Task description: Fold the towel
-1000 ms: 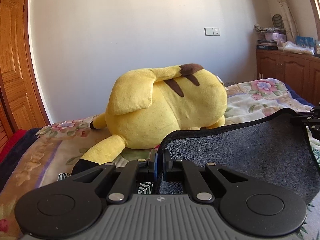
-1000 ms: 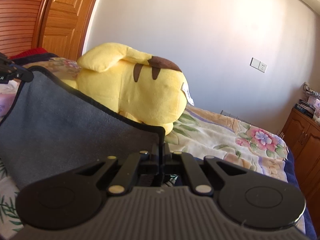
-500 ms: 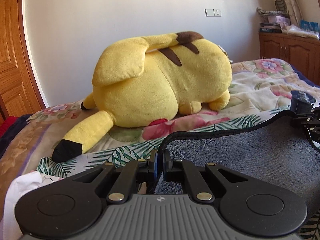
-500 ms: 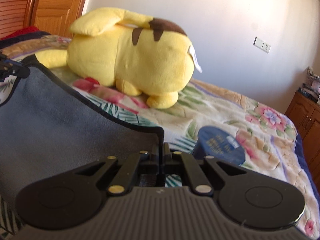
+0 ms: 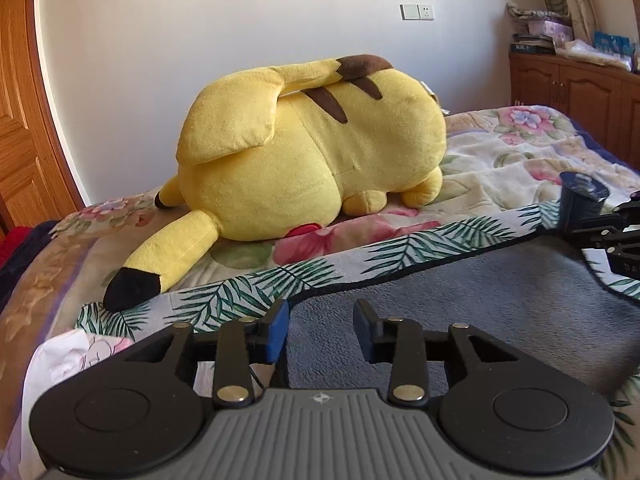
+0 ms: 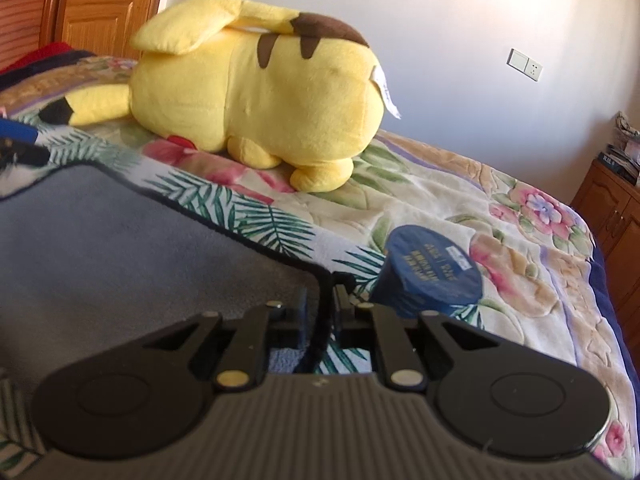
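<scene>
A grey towel (image 5: pixel 480 300) with a black hem lies flat on the leaf-print sheet of the bed; it also shows in the right wrist view (image 6: pixel 120 248). My left gripper (image 5: pixel 322 330) is open over the towel's near left corner, with nothing between its blue pads. My right gripper (image 6: pixel 322 308) is parted a little, with the towel's right corner hem standing loose between its fingers. The right gripper also shows at the right edge of the left wrist view (image 5: pixel 608 236).
A big yellow plush toy (image 5: pixel 304 160) lies on the floral blanket just beyond the towel. A dark blue round tub (image 6: pixel 432 272) sits right of the towel's corner. White cloth (image 5: pixel 72 364) lies at the left. Wooden cabinets (image 5: pixel 576 88) stand far right.
Both grippers lowered the towel's edge onto the bed. The left gripper opened and let go of its corner; the right gripper's fingers parted around its corner.
</scene>
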